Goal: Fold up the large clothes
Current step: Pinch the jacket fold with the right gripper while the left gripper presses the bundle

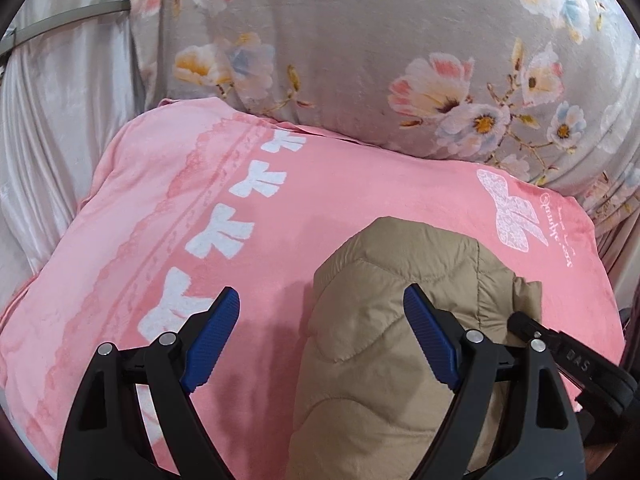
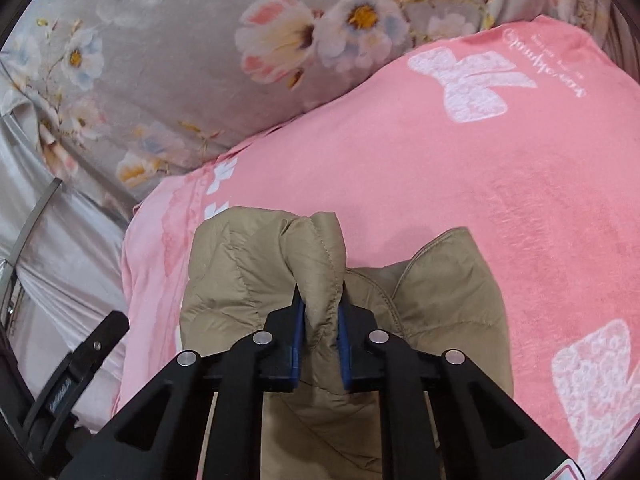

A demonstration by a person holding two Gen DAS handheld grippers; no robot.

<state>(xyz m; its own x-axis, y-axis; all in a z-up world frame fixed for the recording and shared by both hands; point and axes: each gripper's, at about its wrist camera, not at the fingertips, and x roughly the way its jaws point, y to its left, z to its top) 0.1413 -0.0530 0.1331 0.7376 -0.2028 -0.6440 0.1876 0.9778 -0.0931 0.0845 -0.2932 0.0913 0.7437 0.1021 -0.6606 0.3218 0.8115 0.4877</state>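
Observation:
A tan quilted jacket (image 1: pixel 384 344) lies bunched on a pink blanket (image 1: pixel 304 196) printed with white bows. My left gripper (image 1: pixel 322 330) hovers above it, jaws wide open, with the left blue pad over the blanket and the right blue pad over the jacket; nothing is pinched. In the right wrist view the same jacket (image 2: pixel 256 276) rises in a puffy fold, and my right gripper (image 2: pixel 320 344) is shut on that fold, the tan fabric squeezed between its blue pads. The jacket's lower part is hidden behind the gripper arms.
A grey floral quilt (image 1: pixel 360 52) is heaped behind the pink blanket. Pale satin fabric (image 1: pixel 60 128) hangs at the left with a grey strap across it. The other gripper's black body (image 1: pixel 576 360) shows at the right edge, and the same kind of black body (image 2: pixel 76 380) at lower left.

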